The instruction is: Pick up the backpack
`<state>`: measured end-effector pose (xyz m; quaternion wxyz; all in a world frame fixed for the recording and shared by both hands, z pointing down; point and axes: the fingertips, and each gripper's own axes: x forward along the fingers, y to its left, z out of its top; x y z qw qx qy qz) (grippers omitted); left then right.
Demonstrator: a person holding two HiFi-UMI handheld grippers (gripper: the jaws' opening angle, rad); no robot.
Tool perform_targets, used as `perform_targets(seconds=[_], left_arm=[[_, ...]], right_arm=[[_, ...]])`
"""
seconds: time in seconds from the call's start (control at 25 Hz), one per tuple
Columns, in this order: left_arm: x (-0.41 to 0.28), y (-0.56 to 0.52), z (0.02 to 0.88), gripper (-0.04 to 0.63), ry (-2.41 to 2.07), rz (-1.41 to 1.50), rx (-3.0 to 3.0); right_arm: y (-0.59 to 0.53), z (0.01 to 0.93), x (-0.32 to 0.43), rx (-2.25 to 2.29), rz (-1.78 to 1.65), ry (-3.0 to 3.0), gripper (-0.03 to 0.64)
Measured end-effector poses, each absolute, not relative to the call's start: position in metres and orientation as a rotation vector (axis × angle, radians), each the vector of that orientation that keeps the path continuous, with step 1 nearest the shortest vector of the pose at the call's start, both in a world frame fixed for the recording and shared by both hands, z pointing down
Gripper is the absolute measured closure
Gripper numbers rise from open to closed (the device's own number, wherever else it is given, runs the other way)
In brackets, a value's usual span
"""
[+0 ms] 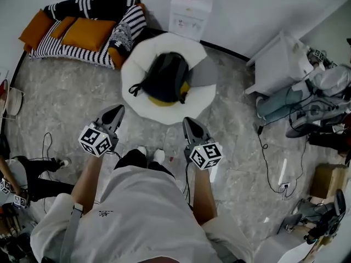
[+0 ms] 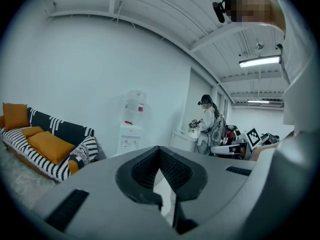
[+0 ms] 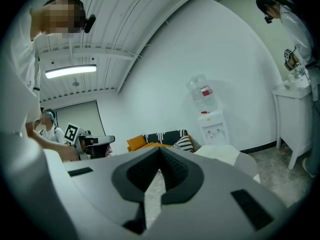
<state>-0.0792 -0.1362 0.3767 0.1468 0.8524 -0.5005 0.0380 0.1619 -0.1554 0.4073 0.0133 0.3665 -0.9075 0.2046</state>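
Both of my tools are clenched shut with nothing between the jaws: the left tool [image 1: 117,110] sits left of centre in the head view and the right tool [image 1: 188,121] right of centre, and each is held above the grey marbled floor [image 1: 71,103]. In each tool's own view the dark pads meet in a tight V, on the left tool [image 2: 160,153] and on the right tool [image 3: 160,155] alike. The backpack [image 1: 166,76] lies in the upper middle of the head view, well apart from both tools. It rests on a white round worktop [image 1: 137,64], dark, with a strap trailing off to its left side. Something yellow [image 1: 163,99] pokes out under its lower edge, but most of it is covered and I cannot tell what it is. In both tool views my own tool bodies fill the lower half, so I cannot make out the backpack there and only a sliver of the worktop shows. At upper left is a striped sofa [image 1: 93,7] with orange cushions. The water dispenser [image 1: 189,12] at top centre is cut off by the frame edge.
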Motion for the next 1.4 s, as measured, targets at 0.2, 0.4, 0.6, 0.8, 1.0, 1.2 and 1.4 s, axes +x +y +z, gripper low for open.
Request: perform_targets(seconds=[0.2, 0.4, 0.6, 0.8, 1.0, 1.2, 1.4], left_arm=[[-0.082, -0.152, 0.392, 0.594, -1.427, 0.157, 2.429], [-0.081, -0.183, 0.404, 0.594, -1.367, 0.171, 2.443], [-0.092, -0.237, 0.427, 0.594, -1.307, 0.180, 2.444], [-0.106, -0.301, 0.457, 0.594, -1.255, 0.226, 2.455], [-0.116, -0.370, 0.503, 0.594, -1.203, 0.292, 2.459], [-0.108, -0.413, 0.542, 0.594, -1.139, 0.309, 2.461], [-0.104, -0.441, 0.587, 0.594, -1.089, 0.330, 2.465]], right_arm=[[-0.168, 0.416, 0.156, 1.131, 0.665, -2.816, 0.612], [-0.199, 0.421, 0.155, 1.161, 0.721, -2.787, 0.612], [-0.251, 0.438, 0.140, 1.170, 0.710, -2.732, 0.612], [-0.300, 0.462, 0.110, 1.131, 0.705, -2.694, 0.612], [-0.355, 0.501, 0.089, 1.146, 0.736, -2.656, 0.612], [-0.387, 0.543, 0.081, 1.201, 0.769, -2.606, 0.612], [-0.409, 0.592, 0.077, 1.249, 0.811, -2.557, 0.612]])
